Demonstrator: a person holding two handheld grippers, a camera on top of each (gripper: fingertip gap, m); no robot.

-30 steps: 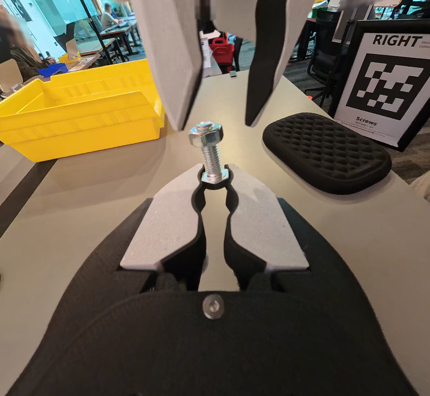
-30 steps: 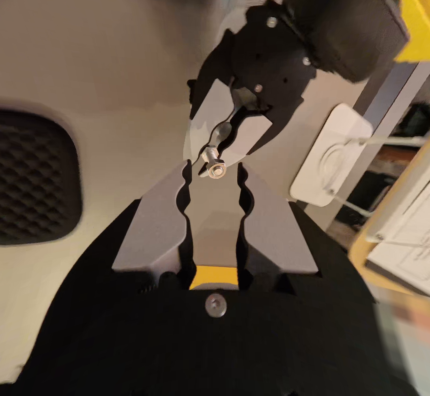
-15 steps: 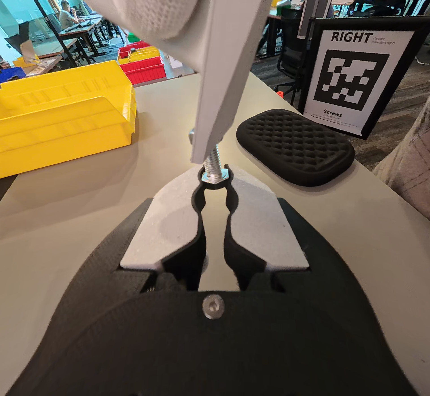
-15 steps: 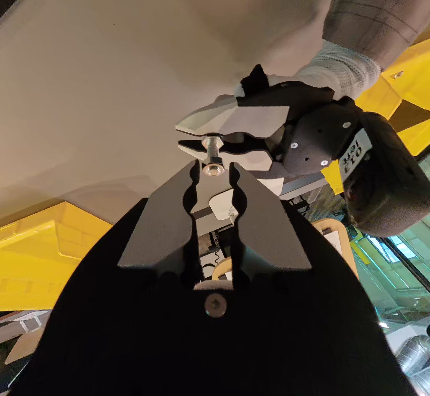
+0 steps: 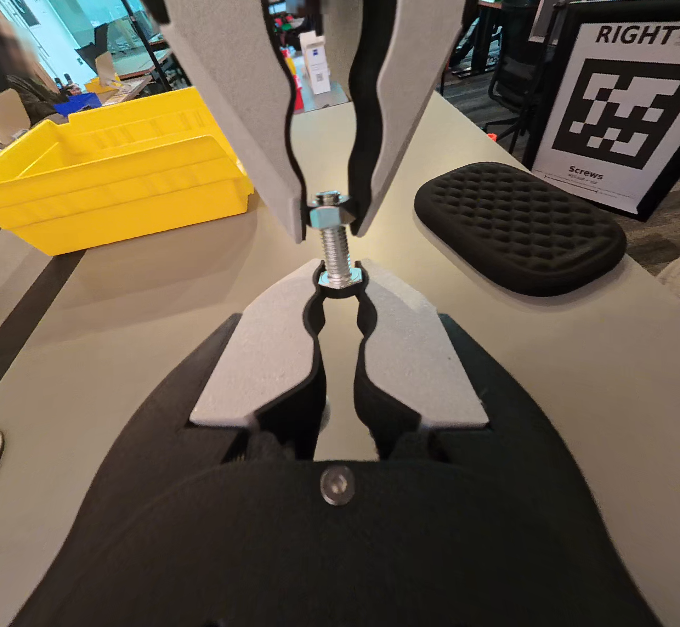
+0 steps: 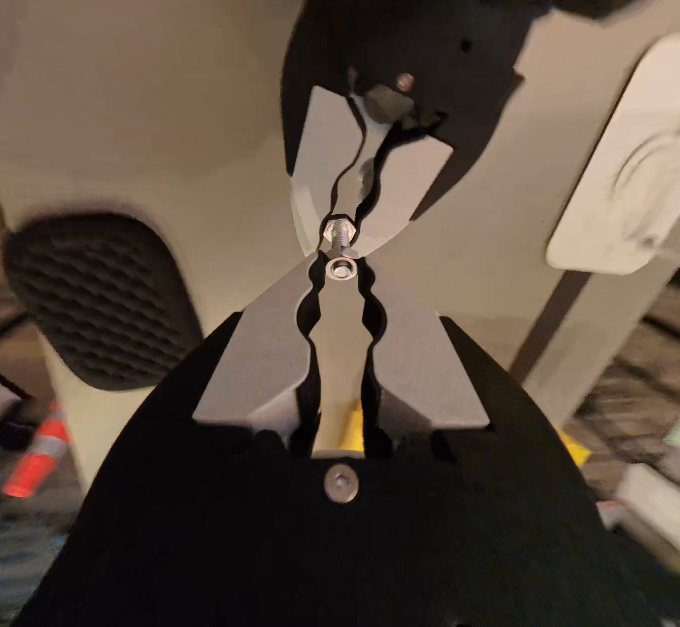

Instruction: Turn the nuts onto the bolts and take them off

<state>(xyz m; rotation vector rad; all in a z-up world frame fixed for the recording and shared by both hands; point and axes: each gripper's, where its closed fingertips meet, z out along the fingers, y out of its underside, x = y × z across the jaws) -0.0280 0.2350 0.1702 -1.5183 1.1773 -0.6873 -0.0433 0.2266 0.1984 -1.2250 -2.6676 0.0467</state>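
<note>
Change since earlier frame: right tongs [image 5: 329, 221], which half a second ago stood edge-on across the bolt, are now squared up over it, both fingers flanking the nut [image 5: 331, 217].
Left tongs [image 5: 340, 280]: we find them clenched on the hexagonal head of the bolt [image 5: 335, 259], holding it upright above the tabletop [image 5: 552, 370], threaded shank pointing up.
Right tongs, grip: we find them clamped on the nut from above, one finger against each side; the right wrist view shows the same from overhead, the nut [image 6: 342, 270] seated in the tip notch.
Nut position: near the top end of the thread, with only a short stub of bolt showing above it and most of the shank bare below.
Meaning for the task: we judge that a fresh grip on the nut is now made, ready for another turn; whether on or off, we cannot tell from this moment.
Risk: we judge the hold on the head shallow, so a twist could rock the bolt out of true.
Surroundings: yellow bin [image 5: 121, 175] left of the work, black pad [image 5: 522, 226] right of it, framed marker sign [image 5: 614, 112] behind the pad; none touches the bolt.
</note>
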